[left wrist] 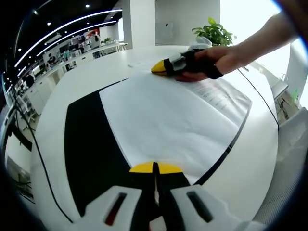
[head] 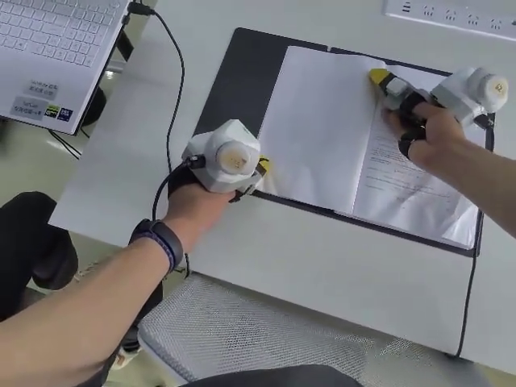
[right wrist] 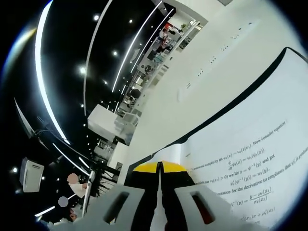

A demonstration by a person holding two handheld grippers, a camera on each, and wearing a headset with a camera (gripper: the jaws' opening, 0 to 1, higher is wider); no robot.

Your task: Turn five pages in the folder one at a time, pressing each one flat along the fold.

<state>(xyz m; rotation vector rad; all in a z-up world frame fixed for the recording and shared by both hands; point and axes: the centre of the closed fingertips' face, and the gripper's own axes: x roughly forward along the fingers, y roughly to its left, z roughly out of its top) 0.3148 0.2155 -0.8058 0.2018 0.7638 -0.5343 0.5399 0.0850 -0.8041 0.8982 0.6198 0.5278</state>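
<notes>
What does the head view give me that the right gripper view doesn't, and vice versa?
Head view: the laptop, the left gripper at the turned page's near edge, the folder's bare left cover. Right gripper view: legible formulas on the printed page, a lit office behind. Both: the right gripper, jaws shut, at the printed page's top by the fold.

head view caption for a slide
Open folder: left gripper at the near edge of the blank page, right gripper on the printed page by the fold.

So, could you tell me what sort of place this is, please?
Most likely an open-plan office: a laptop sits on a white desk, long ceiling light strips run overhead, and a potted plant stands behind.
</notes>
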